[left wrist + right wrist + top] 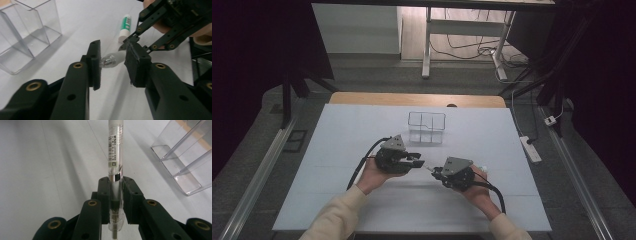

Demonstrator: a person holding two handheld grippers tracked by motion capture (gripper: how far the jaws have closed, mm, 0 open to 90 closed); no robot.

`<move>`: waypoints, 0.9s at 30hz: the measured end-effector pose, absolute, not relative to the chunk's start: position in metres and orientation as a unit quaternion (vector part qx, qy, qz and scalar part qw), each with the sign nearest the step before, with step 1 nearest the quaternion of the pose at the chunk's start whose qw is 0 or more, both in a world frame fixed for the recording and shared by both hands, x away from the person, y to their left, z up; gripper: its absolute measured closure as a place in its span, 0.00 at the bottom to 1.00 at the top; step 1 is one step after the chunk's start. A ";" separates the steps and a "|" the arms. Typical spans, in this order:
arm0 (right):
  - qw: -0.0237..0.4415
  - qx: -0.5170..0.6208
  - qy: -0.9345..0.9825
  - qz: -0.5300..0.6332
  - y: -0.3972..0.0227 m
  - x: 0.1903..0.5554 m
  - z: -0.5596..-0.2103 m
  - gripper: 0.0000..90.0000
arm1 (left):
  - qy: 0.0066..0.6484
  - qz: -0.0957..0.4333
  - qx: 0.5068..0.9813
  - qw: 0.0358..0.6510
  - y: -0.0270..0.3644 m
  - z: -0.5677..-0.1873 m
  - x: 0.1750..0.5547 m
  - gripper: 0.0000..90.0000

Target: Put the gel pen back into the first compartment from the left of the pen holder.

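Note:
A pen [115,150] with a clear barrel and a white inner tube is clamped upright between the pads of my right gripper [116,188], which is shut on it. In the high view my right gripper [435,173] and left gripper [419,163] meet tip to tip above the middle of the white table, with the pen [428,169] bridging them. My left gripper [112,65] has the pen's clear end [109,61] between its jaws, against one pad, while a gap remains at the other. Farther off, the right gripper [128,42] holds the pen's other part.
A clear plastic organizer [427,127] with compartments stands just beyond the grippers, also close by as the organizer [25,37] and the organizer [185,157]. A white tube with a green label [125,26] lies on the table [342,150]. A power strip [530,149] lies past the right edge.

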State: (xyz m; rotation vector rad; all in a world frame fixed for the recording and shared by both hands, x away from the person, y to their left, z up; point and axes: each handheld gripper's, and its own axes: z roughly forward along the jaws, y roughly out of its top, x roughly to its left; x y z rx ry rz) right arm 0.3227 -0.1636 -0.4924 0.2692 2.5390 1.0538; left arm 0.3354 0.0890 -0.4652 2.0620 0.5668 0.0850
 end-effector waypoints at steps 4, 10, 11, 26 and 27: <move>0.193 0.097 0.903 0.372 -0.164 0.323 -0.493 0.83 | 0.222 0.011 0.844 0.488 0.089 -0.465 0.336 0.82; 0.197 0.101 0.901 0.374 -0.166 0.324 -0.493 0.81 | 0.211 0.000 0.843 0.494 0.088 -0.463 0.334 0.88; 0.196 0.102 0.900 0.376 -0.166 0.324 -0.493 0.81 | 0.210 -0.001 0.843 0.495 0.088 -0.462 0.334 0.88; 0.188 0.136 0.888 0.397 -0.173 0.327 -0.490 0.70 | 0.221 0.018 0.845 0.487 0.091 -0.461 0.333 0.89; 0.187 0.141 0.885 0.401 -0.174 0.328 -0.489 0.68 | 0.222 0.017 0.844 0.488 0.092 -0.460 0.333 0.89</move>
